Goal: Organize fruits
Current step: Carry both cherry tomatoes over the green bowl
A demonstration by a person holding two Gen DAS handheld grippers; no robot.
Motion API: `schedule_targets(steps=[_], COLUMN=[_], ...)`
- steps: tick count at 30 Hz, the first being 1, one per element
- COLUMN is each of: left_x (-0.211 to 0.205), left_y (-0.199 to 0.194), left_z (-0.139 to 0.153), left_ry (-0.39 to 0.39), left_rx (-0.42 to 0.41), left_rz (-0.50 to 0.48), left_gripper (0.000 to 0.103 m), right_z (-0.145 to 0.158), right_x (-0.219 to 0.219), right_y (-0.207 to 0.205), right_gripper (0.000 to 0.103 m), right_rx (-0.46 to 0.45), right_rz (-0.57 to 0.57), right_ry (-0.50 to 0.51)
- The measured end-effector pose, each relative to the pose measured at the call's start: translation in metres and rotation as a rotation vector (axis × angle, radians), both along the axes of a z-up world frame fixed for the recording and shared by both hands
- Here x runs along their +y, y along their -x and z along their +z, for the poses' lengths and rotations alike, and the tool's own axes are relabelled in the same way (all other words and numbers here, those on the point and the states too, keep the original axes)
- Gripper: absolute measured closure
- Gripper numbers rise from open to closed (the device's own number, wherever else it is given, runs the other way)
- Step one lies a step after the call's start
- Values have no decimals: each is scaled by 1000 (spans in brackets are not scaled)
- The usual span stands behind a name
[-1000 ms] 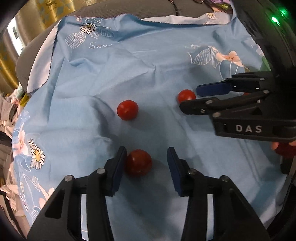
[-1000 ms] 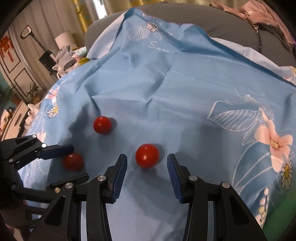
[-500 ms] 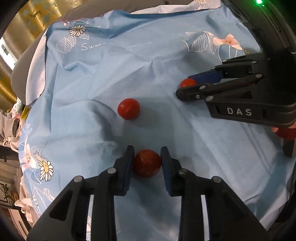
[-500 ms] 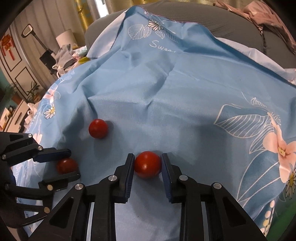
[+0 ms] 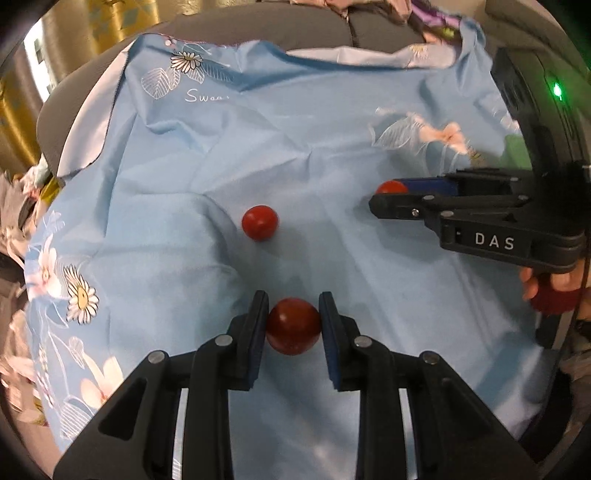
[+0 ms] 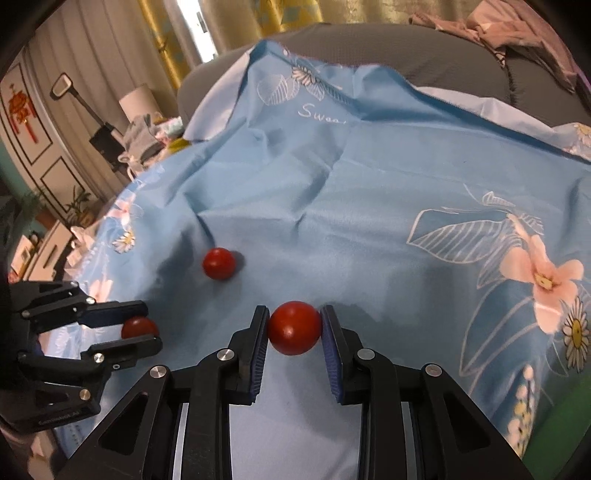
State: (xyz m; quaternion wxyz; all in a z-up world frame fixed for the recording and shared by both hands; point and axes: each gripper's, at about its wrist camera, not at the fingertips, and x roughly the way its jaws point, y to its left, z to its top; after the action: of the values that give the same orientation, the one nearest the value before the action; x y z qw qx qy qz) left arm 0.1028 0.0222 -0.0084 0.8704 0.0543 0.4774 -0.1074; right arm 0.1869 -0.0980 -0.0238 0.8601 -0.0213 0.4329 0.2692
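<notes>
Left wrist view: left tongs (image 5: 293, 325) clamped on a dark red fruit (image 5: 293, 326), both blue pads pressed to its sides, just above the blue flowered cloth (image 5: 184, 206). Beyond that gripped fruit, well apart on the cloth, a second red fruit (image 5: 259, 222), lying free. Farther right of the loose fruit, the right tongs (image 5: 388, 195), marked DAS, seen side-on and closed on a third red fruit (image 5: 391, 187), only its top visible between the fingers. Behind the DAS body, part of a hand (image 5: 546, 291) at the right edge. Grey upholstery (image 5: 295, 33) beyond the cloth's far hem.

Right wrist view: right tongs (image 6: 294, 334) shut tight on the red fruit (image 6: 294, 327), pads touching both flanks, the fruit apparently raised a little off the cloth (image 6: 369, 206). Left of and beyond it, the loose fruit (image 6: 218, 263), resting alone in a shallow fold. Left of and nearer than the loose fruit, the left tongs (image 6: 138, 326) closed around their own red fruit (image 6: 138, 327), half hidden by the fingers. Curtains (image 6: 110, 44) and clutter behind the cloth's far left corner.
</notes>
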Motion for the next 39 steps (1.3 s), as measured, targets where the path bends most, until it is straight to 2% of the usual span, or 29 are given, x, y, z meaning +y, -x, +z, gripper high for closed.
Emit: schedule_targets(steps=[4,9,22,31,39], left_x=[-7,-22,-65,-139,-219], left_y=[13,28,48,34,18], left_z=[10,25,63,91,92], left_ry=[64,97,136,173,198], left_rx=[-21,-49,-123,-174,-160], left_rz=[2,-12,-82,-227,-367], left_gripper=[76,75,75,75,75], right_z=[16,32,67,84,78], right_x=[-10,-21,-71,-139,-198], right_y=[20,42,95,122,131], right_gripper=[73,73,73,73,73], right_rx=[-27,-58,-132,-195,-184], right_rz=[-1,-3,-91,-228,-358], right_ry=[-42,-56,-110,-125,-113])
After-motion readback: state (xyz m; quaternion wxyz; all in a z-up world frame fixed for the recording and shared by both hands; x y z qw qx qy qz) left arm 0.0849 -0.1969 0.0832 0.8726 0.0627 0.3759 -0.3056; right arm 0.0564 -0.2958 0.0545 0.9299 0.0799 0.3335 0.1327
